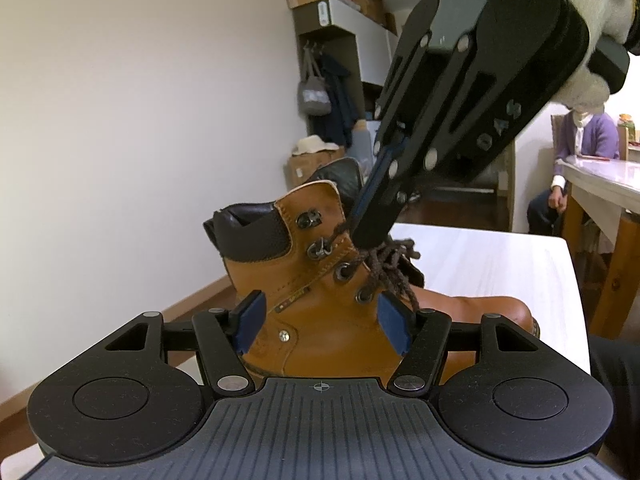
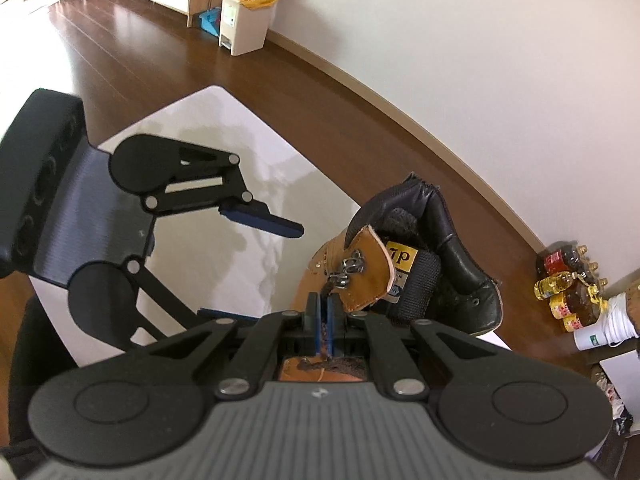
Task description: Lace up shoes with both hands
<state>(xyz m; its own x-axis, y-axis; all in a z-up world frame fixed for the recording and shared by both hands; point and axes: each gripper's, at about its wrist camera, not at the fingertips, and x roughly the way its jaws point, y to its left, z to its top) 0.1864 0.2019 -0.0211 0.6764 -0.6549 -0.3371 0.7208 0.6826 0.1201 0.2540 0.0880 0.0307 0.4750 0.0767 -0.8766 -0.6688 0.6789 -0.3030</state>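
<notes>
A tan leather boot [image 1: 320,340] with a black padded collar stands on a white table [image 1: 480,264]. Its brown lace [image 1: 390,268] crosses the lower eyelets and bunches at the tongue. My right gripper [image 1: 366,236] reaches down from the upper right, shut on the lace just beside the lower metal hook. In the right wrist view its blue pads [image 2: 320,320] pinch the brown lace [image 2: 327,290], which runs up to a hook on the boot [image 2: 364,268]. My left gripper [image 1: 322,312] is open, level with the boot's side, and its pads [image 1: 250,322] are clear of the leather.
The table's [image 2: 224,140] far edge and right corner lie close behind the boot. A person in a purple cardigan [image 1: 580,148] sits at a wooden table [image 1: 608,184] at the far right. A beige bin [image 2: 246,20] and several bottles [image 2: 568,288] stand on the brown floor.
</notes>
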